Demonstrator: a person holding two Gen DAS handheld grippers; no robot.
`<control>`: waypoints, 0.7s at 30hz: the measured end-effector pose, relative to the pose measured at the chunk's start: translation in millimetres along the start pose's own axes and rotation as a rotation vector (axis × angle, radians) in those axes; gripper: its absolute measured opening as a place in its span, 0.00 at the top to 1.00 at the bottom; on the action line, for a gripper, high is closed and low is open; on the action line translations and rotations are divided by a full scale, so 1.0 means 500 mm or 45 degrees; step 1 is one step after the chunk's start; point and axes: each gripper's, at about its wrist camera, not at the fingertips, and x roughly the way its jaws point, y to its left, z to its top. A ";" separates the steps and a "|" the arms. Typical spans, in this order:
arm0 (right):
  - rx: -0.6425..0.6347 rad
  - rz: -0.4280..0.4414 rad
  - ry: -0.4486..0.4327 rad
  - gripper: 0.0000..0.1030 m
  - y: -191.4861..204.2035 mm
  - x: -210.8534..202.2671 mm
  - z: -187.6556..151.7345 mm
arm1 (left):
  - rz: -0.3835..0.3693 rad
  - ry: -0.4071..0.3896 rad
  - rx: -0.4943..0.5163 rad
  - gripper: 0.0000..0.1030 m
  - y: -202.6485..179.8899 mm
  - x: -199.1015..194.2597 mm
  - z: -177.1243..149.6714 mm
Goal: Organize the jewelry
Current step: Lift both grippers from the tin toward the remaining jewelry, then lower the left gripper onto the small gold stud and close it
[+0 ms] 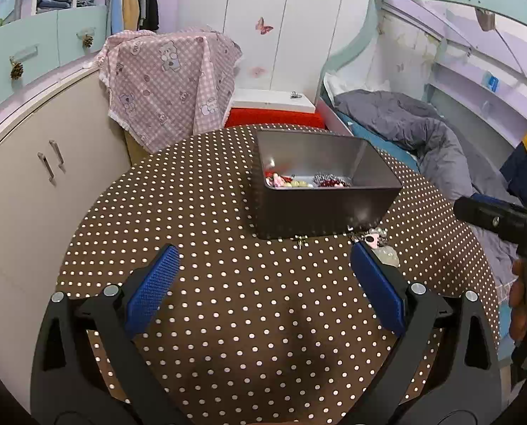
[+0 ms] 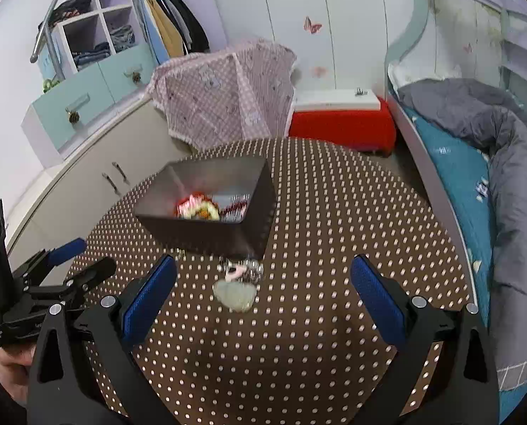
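Note:
A dark metal box (image 1: 320, 209) stands on the brown polka-dot table (image 1: 228, 301); it also shows in the right wrist view (image 2: 207, 228). Inside lie red, pink and pearl jewelry pieces (image 1: 299, 180). Loose jewelry (image 2: 238, 269) lies on the table in front of the box, with a pale translucent piece (image 2: 235, 295) nearer me. A small gold piece (image 1: 300, 240) lies by the box front. My left gripper (image 1: 263, 279) is open and empty. My right gripper (image 2: 263, 290) is open and empty, just short of the loose pieces.
A pink checked cloth (image 1: 168, 81) drapes furniture behind the table. A red stool with a white top (image 2: 341, 120) stands beyond. A bed with a grey duvet (image 2: 493, 148) is at the right. Beige cabinets (image 1: 33, 184) are at the left.

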 end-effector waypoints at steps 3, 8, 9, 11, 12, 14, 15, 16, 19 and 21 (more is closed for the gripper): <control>-0.001 -0.015 0.037 0.08 -0.002 0.014 -0.018 | 0.010 0.032 0.026 0.07 -0.008 0.021 -0.002; -0.007 -0.043 0.100 0.08 -0.002 0.040 -0.037 | 0.006 0.094 0.037 0.08 -0.016 0.068 -0.004; -0.005 -0.046 0.106 0.08 -0.003 0.044 -0.041 | -0.005 0.106 0.028 0.08 -0.016 0.077 -0.003; -0.003 -0.045 0.122 0.08 -0.005 0.050 -0.049 | -0.015 0.129 0.010 0.08 -0.016 0.096 -0.001; -0.004 -0.044 0.125 0.08 -0.006 0.053 -0.051 | -0.004 0.140 0.008 0.08 -0.018 0.108 0.001; -0.002 -0.043 0.133 0.08 -0.008 0.057 -0.056 | 0.018 0.150 0.013 0.08 -0.022 0.124 0.006; 0.000 -0.041 0.134 0.08 -0.010 0.058 -0.058 | 0.025 0.157 0.013 0.08 -0.024 0.135 0.009; 0.003 -0.038 0.137 0.08 -0.012 0.061 -0.059 | 0.030 0.162 0.010 0.08 -0.026 0.141 0.011; 0.003 -0.034 0.150 0.08 -0.015 0.068 -0.064 | 0.053 0.201 0.006 0.12 -0.025 0.168 0.018; 0.003 -0.026 0.159 0.08 -0.016 0.071 -0.065 | 0.057 0.221 -0.006 0.15 -0.018 0.176 0.022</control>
